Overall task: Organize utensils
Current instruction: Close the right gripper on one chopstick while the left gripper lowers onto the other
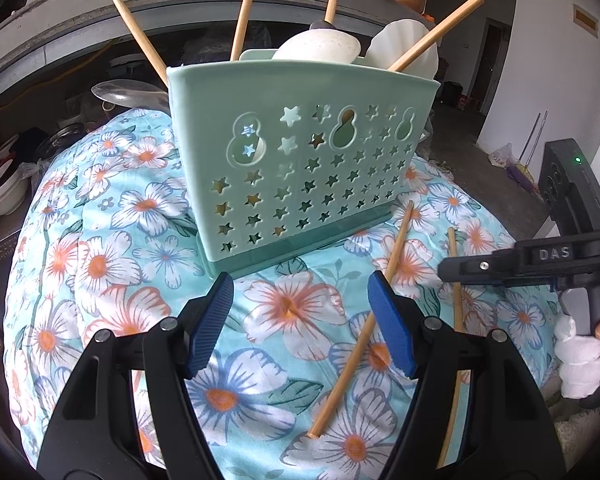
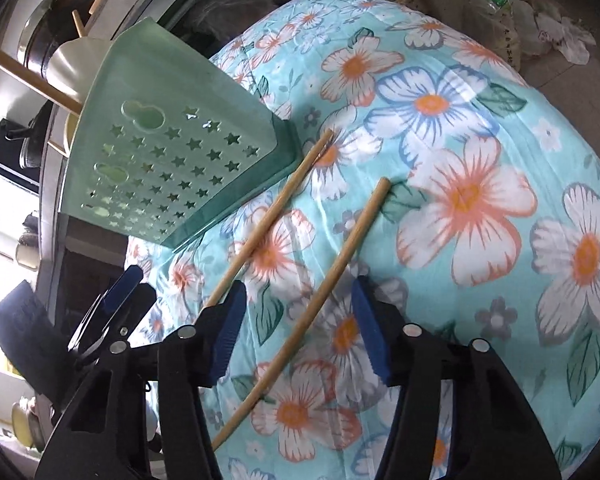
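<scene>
Chopstick (image 2: pixel 300 312) on floral cloth (image 2: pixel 480 128) between right gripper (image 2: pixel 298 328) jaws, apart, untouched; left gripper (image 1: pixel 300 320) jaws wide.

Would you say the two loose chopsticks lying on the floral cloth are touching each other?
Apart: the right wrist view shows cloth between the left chopstick and the right chopstick along their length.

- Left wrist cam sits low and close, looking forward and down past its own fingers at the green utensil holder (image 1: pixel 296 160).
- Right wrist cam is rolled sideways, angled down over the floral cloth (image 2: pixel 480 128).
- Both catch the holder, cloth, and two loose chopsticks (image 2: pixel 320 280).
</scene>
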`<state>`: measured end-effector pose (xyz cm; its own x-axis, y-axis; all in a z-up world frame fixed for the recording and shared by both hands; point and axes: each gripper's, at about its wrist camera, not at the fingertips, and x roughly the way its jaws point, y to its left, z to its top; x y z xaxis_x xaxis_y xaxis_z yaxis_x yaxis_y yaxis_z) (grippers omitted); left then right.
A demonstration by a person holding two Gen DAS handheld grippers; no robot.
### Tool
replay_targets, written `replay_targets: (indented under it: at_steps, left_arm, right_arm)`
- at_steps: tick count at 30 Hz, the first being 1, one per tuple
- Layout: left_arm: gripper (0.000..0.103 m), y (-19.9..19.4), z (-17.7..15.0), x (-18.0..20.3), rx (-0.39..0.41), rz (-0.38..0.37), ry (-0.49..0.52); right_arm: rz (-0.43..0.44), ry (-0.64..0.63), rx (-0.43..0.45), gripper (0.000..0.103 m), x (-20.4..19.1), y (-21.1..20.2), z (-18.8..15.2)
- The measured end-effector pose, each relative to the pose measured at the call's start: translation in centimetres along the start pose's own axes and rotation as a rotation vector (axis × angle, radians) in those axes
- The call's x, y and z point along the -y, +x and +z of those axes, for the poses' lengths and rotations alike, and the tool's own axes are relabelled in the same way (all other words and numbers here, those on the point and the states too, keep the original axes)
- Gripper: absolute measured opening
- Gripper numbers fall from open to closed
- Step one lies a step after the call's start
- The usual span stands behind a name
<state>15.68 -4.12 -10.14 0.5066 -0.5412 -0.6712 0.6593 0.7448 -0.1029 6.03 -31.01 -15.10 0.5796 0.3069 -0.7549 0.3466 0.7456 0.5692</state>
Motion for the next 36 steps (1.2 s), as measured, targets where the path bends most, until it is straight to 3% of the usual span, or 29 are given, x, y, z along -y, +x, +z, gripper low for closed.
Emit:
replay_targets:
  at_steps: [4, 5, 16, 20, 25, 27, 31, 36]
  left_arm:
    - [0.066, 0.1, 0.2, 0.6, -0.002, 0.013, 0.006]
    - [0.066, 0.2, 0.3, 0.9, -0.003, 0.016, 0.008]
    - [0.066, 3.0, 1.7, 5.0, -0.038, 0.017, 0.112]
    - [0.065, 4.5, 2.4, 7.6, -0.053, 0.045, 0.209]
    - [0.059, 7.2, 2.0, 10.1, -0.139, 0.101, 0.353]
    - [0.054, 8.4, 1.6, 10.4, -0.185, 0.131, 0.375]
    - [0.044, 9.4, 1.4, 10.6, -0.219, 0.122, 0.358]
    - [0.018, 10.1, 1.7, 11.0, -0.231, 0.118, 0.376]
  right_arm:
    - [-0.076, -0.069, 0.008, 0.021, -0.4, 0.9, 1.0]
    - [-0.078, -0.075, 0.006, 0.019, -0.4, 1.0, 1.2]
    - [-0.012, -0.063, -0.015, 0.017, 2.7, -0.7, 1.5]
    - [0.03, -0.055, -0.026, 0.017, 3.5, -0.8, 1.6]
    - [0.07, -0.063, -0.035, 0.017, 4.1, -0.7, 1.8]
    - [0.086, -0.062, -0.038, 0.017, 4.2, -0.6, 1.8]
    - [0.107, -0.061, -0.042, 0.016, 4.7, -0.6, 1.7]
    - [0.122, -0.059, -0.045, 0.016, 4.8, -0.5, 1.7]
